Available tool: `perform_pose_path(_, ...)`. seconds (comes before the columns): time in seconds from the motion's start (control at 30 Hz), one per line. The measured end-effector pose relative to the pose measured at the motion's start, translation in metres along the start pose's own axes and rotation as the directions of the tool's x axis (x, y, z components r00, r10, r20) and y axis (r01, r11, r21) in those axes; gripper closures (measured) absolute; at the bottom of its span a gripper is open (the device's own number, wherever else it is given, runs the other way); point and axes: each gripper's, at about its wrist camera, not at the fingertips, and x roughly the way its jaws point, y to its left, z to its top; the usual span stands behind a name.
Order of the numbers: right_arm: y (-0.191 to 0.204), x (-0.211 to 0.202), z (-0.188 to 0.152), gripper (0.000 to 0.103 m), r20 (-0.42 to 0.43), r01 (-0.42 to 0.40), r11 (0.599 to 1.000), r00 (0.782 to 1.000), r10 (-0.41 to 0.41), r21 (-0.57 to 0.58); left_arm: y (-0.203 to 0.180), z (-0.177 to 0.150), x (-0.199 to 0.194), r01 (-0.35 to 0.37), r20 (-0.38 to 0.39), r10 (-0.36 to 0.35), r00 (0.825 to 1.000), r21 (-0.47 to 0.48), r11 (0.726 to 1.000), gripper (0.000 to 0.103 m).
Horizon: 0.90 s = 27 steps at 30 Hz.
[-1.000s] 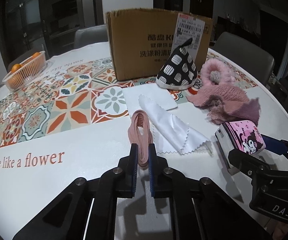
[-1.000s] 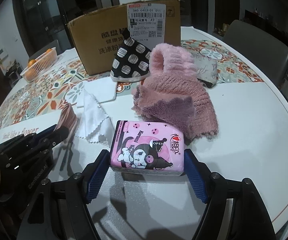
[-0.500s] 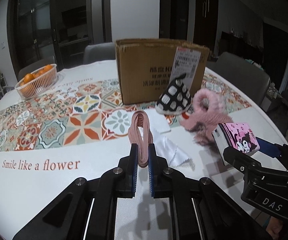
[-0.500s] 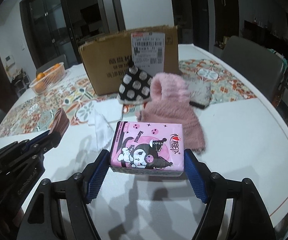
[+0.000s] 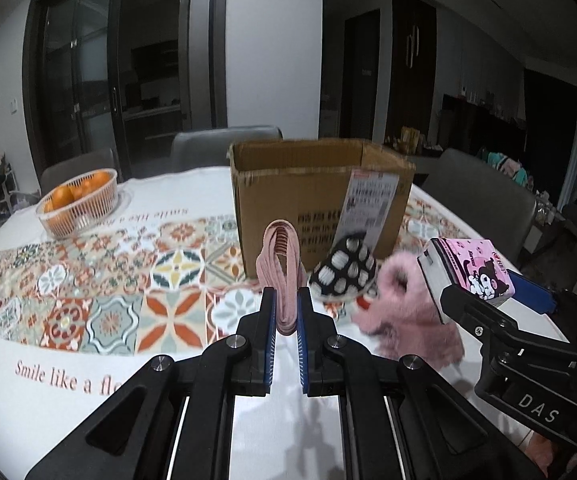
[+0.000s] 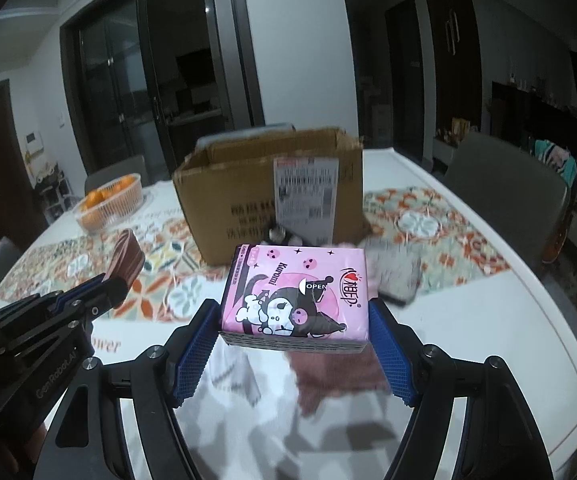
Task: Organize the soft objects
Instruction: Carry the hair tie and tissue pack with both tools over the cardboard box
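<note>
My left gripper [image 5: 285, 312] is shut on a pink folded band [image 5: 281, 268] and holds it up above the table; it also shows in the right wrist view [image 6: 126, 258]. My right gripper [image 6: 294, 336] is shut on a pink Kuromi tissue pack [image 6: 294, 294], lifted off the table; the pack also shows in the left wrist view [image 5: 468, 268]. An open cardboard box [image 5: 320, 196] stands ahead of both grippers [image 6: 268, 196]. A black-and-white spotted pouch [image 5: 344, 270] and a fluffy pink hat [image 5: 404, 308] lie in front of the box.
A basket of oranges [image 5: 78, 200] stands at the far left on the patterned tablecloth [image 5: 108, 280]. A grey pouch [image 6: 394, 276] lies to the right of the box. Grey chairs [image 5: 480, 196] surround the table. A white cloth lies blurred under the right gripper.
Both grippers have risen from the table with their objects and tilted up toward the box. The white cloth has dropped out of the left view.
</note>
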Motion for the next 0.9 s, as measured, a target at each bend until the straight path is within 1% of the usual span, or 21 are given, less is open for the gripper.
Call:
perform_pose_path(0.3, -0.003, 0.009, 0.034, 0.028, 0.081, -0.019, 1.0, 0.997, 0.017, 0.022, 0.001, 0.035, 0.004, -0.011, 0.074, 0.011, 0.997, 0.003, 1.0, 0.092)
perform_pose_path(0.6, -0.007, 0.024, 0.067, 0.028, 0.157, -0.024, 0.999, 0.987, 0.02, 0.028, 0.0, 0.071, 0.019, -0.015, 0.131, 0.012, 0.991, 0.017, 1.0, 0.092)
perform_pose_path(0.9, -0.007, 0.047, 0.097, 0.028, 0.198, -0.036, 0.999, 0.98, 0.035, 0.003, 0.002, 0.098, 0.045, -0.016, 0.157, 0.013, 0.988, 0.013, 1.0, 0.092)
